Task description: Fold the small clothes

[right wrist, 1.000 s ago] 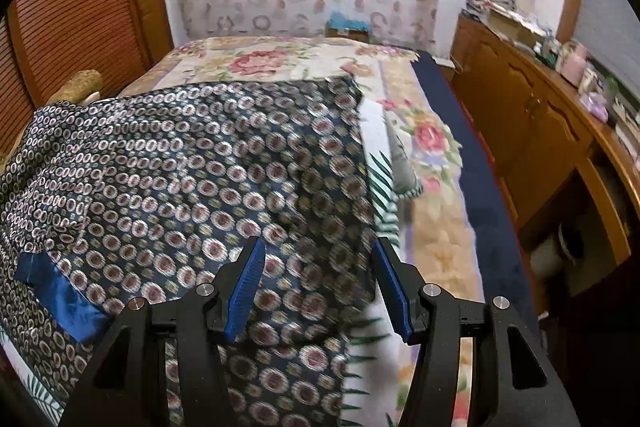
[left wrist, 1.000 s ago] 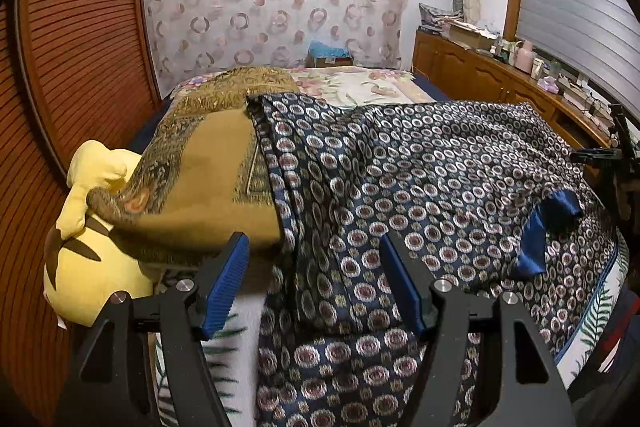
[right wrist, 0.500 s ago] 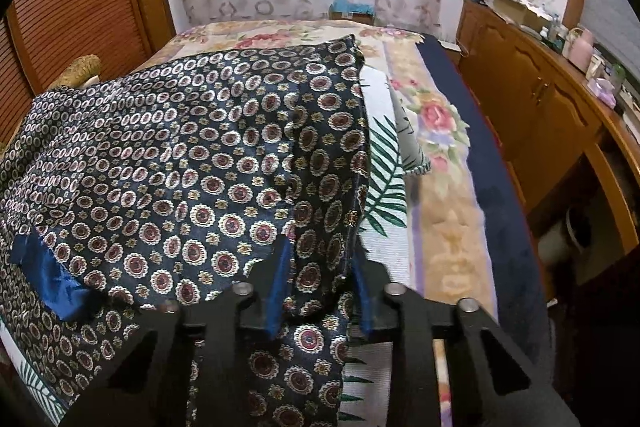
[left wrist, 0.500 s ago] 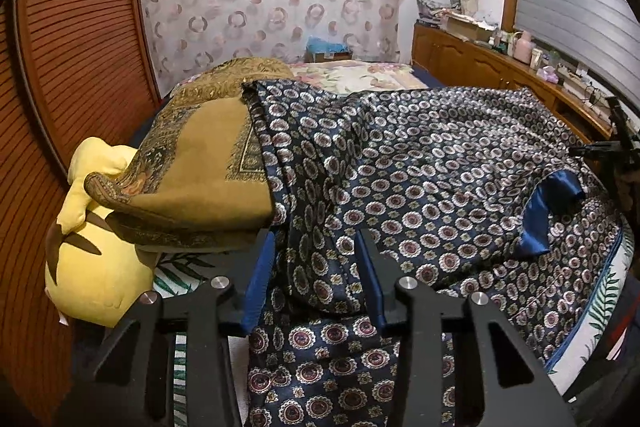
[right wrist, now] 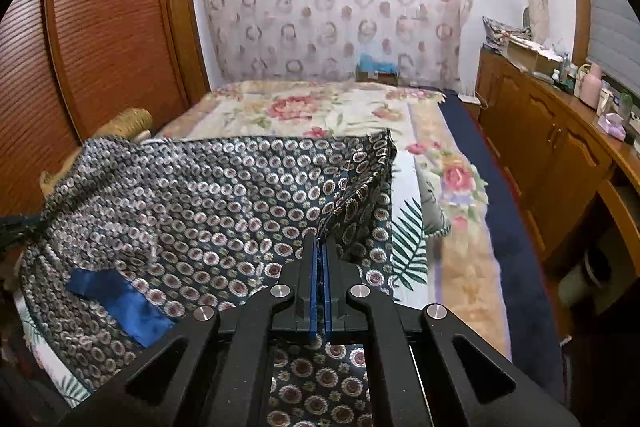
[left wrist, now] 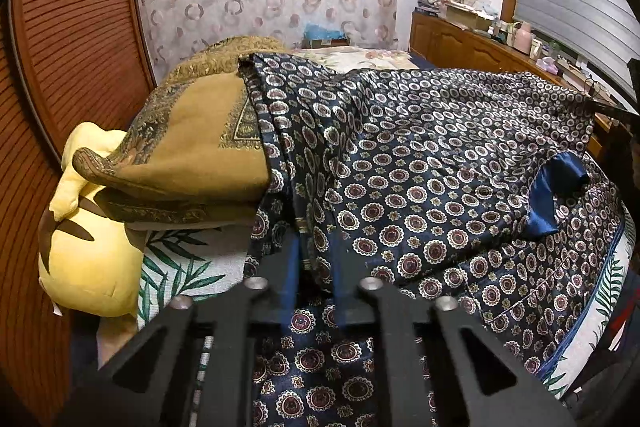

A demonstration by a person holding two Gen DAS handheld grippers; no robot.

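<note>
A dark blue garment printed with white and maroon circles [left wrist: 420, 163] lies spread on the bed, with a plain blue satin strip [left wrist: 556, 187] near its right side. My left gripper [left wrist: 314, 267] is shut on the garment's near left edge and lifts it into a ridge. In the right wrist view the same garment [right wrist: 208, 195] is raised off the bed, with the blue strip [right wrist: 120, 299] at the lower left. My right gripper [right wrist: 320, 251] is shut on the garment's near right edge, the cloth pinched between the blue pads.
A folded mustard patterned blanket [left wrist: 192, 143] lies on a yellow plush toy [left wrist: 84, 243] to the left. The floral bedspread [right wrist: 320, 107] stretches to the back. A wooden cabinet [right wrist: 560, 147] with bottles runs along the right. A slatted wooden wardrobe [right wrist: 100, 27] stands at the left.
Both grippers were open over the garment's near edge a second ago. They closed on it and have lifted it, so the cloth now rises off the bed.
</note>
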